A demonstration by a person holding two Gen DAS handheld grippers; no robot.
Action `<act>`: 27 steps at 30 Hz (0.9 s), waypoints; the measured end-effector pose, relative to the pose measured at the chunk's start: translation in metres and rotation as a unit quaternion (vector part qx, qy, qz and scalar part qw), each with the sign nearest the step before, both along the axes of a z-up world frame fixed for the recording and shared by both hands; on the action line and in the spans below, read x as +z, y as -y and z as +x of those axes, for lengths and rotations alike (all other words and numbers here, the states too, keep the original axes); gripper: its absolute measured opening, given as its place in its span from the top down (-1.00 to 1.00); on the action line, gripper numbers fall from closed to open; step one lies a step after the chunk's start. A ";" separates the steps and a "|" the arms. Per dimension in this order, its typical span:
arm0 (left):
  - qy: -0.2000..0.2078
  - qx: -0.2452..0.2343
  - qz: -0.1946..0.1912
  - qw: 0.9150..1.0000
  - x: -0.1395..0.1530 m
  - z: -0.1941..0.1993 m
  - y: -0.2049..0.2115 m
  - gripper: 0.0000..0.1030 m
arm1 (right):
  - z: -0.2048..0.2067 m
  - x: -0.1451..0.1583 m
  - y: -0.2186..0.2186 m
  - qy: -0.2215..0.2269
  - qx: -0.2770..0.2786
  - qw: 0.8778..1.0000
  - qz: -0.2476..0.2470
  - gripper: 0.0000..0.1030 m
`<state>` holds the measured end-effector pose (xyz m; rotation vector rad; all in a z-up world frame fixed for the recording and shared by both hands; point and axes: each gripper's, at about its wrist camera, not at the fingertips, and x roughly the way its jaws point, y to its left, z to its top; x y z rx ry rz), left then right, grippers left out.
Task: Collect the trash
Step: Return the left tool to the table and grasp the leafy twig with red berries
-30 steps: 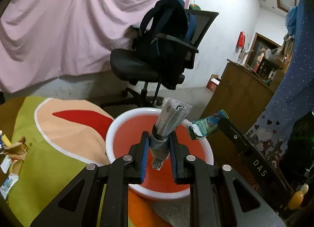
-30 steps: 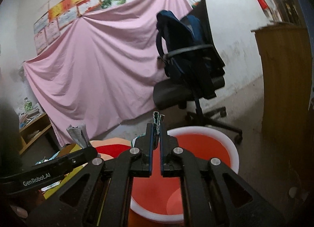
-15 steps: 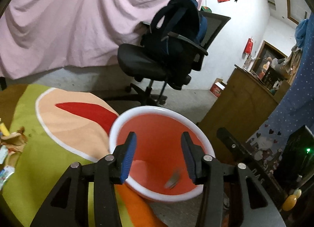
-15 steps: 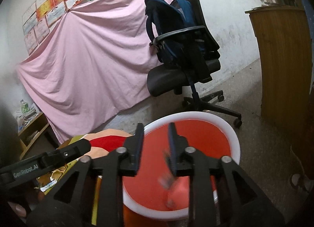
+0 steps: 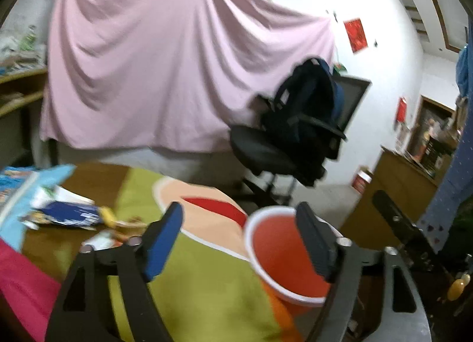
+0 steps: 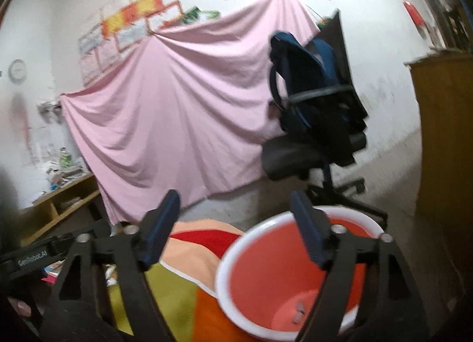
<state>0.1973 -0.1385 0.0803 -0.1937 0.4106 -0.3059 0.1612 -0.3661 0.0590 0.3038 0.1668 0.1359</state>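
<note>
Both grippers have let go of their scraps since a second ago and pulled back from the red bucket (image 6: 283, 280). The left gripper (image 5: 239, 241) has jaws spread wide and empty, as does the right gripper (image 6: 236, 229). Two small pieces lie on the bucket's floor in the right view. This drop looks finished; the fetch begins. More trash, the wrappers (image 5: 68, 212), lies on the counter (image 5: 204, 280) to the left, so the next move likely calls for swinging left and closing on one.
</note>
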 end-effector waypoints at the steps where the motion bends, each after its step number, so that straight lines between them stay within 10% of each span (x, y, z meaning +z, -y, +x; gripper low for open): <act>1: 0.015 0.017 -0.001 1.000 0.003 -0.009 -0.012 -0.70 | -0.003 0.003 -0.007 0.014 0.007 1.000 -0.002 -1.00; 16: 0.105 0.146 0.019 0.983 -0.004 -0.080 -0.106 -0.96 | -0.025 0.018 -0.100 0.122 0.091 0.987 -0.054 -1.00; 27: 0.088 0.176 0.046 0.979 -0.034 -0.096 -0.144 -0.96 | -0.020 0.000 -0.156 0.108 0.134 0.979 -0.112 -1.00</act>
